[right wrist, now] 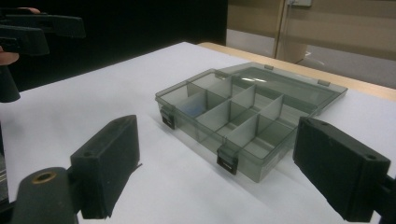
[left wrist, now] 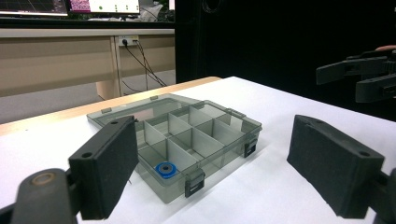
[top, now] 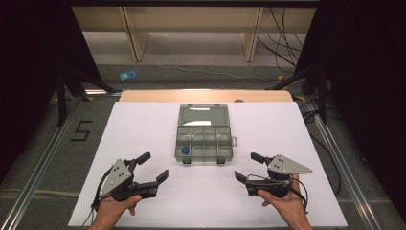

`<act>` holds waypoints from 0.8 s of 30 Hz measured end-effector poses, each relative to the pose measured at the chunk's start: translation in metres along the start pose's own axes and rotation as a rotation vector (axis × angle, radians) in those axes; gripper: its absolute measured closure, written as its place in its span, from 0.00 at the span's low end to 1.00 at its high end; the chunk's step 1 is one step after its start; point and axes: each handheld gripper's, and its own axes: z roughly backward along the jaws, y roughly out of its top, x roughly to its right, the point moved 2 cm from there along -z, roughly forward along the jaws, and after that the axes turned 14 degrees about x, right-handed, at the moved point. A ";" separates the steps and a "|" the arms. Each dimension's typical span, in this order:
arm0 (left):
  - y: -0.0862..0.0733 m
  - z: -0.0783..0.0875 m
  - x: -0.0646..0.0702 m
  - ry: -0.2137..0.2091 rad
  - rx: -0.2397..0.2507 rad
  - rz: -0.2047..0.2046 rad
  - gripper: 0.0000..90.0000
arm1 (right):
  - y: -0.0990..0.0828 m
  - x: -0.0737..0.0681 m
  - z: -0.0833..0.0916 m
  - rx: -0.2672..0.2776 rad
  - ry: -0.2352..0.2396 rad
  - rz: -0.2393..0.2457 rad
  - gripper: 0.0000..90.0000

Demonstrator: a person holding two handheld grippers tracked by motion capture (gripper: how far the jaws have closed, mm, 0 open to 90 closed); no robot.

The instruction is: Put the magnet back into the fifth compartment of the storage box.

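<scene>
Both my tongs gape, holding nothing.
The open organiser box [top: 205, 134] lies ahead between left gripper [top: 148, 165] and right gripper [top: 248, 166], touching neither.

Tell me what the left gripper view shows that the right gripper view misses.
Left gripper view: the blue ring sits plainly in the near corner compartment, and monitors glow at the back. Right gripper view: both front latches face the camera, while the ring is a faint blue blur behind a divider. Both: the open compartment box, lid laid back, on the white table, framed by open tool jaws.
</scene>
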 end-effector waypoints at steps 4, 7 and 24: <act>0.000 0.000 0.000 -0.002 0.000 -0.005 0.17 | -0.002 0.000 0.002 0.017 -0.007 -0.002 0.17; 0.000 0.000 0.000 -0.002 0.000 -0.004 0.17 | -0.002 -0.001 0.003 0.020 -0.007 0.004 0.17; 0.000 0.000 0.000 0.001 0.001 0.001 0.17 | -0.005 -0.005 0.015 0.005 -0.019 -0.003 0.17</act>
